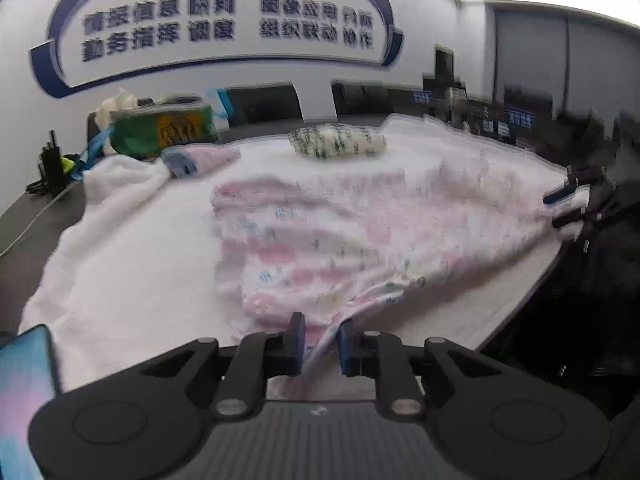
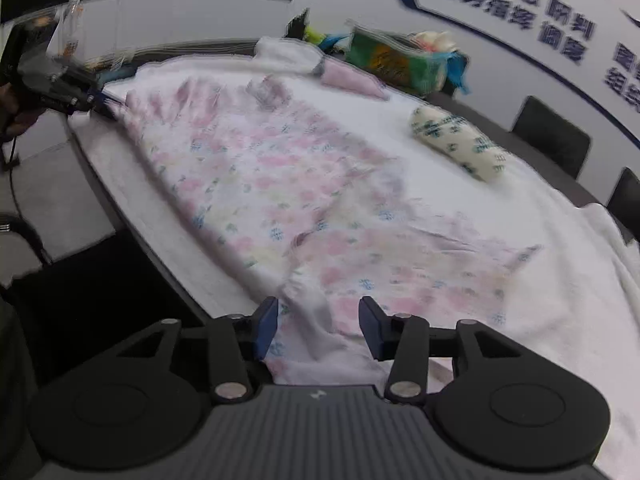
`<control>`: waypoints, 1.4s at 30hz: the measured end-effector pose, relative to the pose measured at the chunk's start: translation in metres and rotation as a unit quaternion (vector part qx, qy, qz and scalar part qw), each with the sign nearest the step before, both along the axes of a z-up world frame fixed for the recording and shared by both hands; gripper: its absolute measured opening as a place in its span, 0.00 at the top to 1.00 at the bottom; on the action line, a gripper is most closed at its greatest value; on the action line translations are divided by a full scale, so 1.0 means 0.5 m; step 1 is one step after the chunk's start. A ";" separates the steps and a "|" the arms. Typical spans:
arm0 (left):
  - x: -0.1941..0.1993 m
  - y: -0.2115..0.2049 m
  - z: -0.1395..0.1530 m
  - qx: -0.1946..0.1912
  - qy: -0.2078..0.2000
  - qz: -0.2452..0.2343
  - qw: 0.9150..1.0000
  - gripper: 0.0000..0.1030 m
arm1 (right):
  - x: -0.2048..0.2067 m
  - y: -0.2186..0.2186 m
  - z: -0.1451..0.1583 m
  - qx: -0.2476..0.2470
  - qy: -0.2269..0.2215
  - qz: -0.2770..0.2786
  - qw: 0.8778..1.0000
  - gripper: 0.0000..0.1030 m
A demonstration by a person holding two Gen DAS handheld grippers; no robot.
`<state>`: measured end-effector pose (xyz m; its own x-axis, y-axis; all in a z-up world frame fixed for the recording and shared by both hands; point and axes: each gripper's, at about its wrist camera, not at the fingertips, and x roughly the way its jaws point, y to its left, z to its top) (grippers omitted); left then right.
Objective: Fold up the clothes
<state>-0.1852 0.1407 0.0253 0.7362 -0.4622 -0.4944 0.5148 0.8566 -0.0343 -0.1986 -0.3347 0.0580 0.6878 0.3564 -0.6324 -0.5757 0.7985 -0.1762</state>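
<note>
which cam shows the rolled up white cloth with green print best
The right wrist view: the rolled cloth lies on the white blanket past the floral garment, its green-blue print fairly distinct. The left wrist view shows the roll farther off and more smeared by motion blur.

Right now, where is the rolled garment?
The rolled garment lies on the white towel, past the pink garment's far edge, right of the green bag.

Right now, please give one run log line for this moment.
step: fold start | left gripper: fabric between fingers, grip unclear | right gripper: open around edge | floral garment: spread on white towel
</note>
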 end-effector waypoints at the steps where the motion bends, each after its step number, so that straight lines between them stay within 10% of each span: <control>1: -0.006 0.008 0.018 -0.027 -0.008 0.000 1.000 0.74 | 0.019 0.003 0.008 0.004 -0.004 0.005 1.000 0.57; 6: 0.052 -0.025 0.120 -0.095 -0.060 -0.050 0.992 0.38 | 0.140 0.039 0.043 0.010 -0.021 0.043 0.999 0.52; 14: 0.423 -0.168 0.106 0.059 0.006 -0.084 0.995 0.32 | 0.381 0.112 0.062 0.003 0.002 0.109 0.994 0.51; 21: 0.567 -0.163 -0.010 0.041 0.113 -0.012 0.993 0.37 | 0.583 0.136 -0.044 0.003 0.123 0.109 0.986 0.55; 22: 0.560 -0.163 -0.015 0.033 0.115 -0.003 0.993 0.47 | 0.584 0.141 -0.050 0.003 0.130 0.117 0.985 0.63; 23: 0.553 -0.163 -0.016 0.027 0.112 -0.003 0.993 0.79 | 0.562 0.145 -0.040 -0.002 0.111 0.123 0.986 0.85; 25: 0.526 -0.160 0.001 0.019 0.094 0.006 0.995 0.99 | 0.510 0.153 -0.012 -0.014 0.065 0.131 0.989 0.98; 33: 0.225 -0.149 0.062 0.008 -0.029 0.042 0.999 0.99 | 0.258 0.182 0.087 -0.066 -0.112 0.171 0.977 0.98; 39: 0.011 -0.113 0.008 -0.025 -0.020 0.021 0.999 0.80 | 0.096 0.227 0.007 -0.188 -0.056 0.204 0.959 0.92; 42: -0.027 -0.069 -0.005 -0.054 -0.013 0.020 0.998 0.74 | 0.068 0.209 0.029 -0.134 -0.044 0.218 0.966 0.78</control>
<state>-0.1987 0.1060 0.0229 0.7671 -0.4820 -0.4233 0.4829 0.8683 -0.1136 -0.1644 -0.2301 0.0724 0.5648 0.4562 -0.6877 -0.8201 0.4031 -0.4061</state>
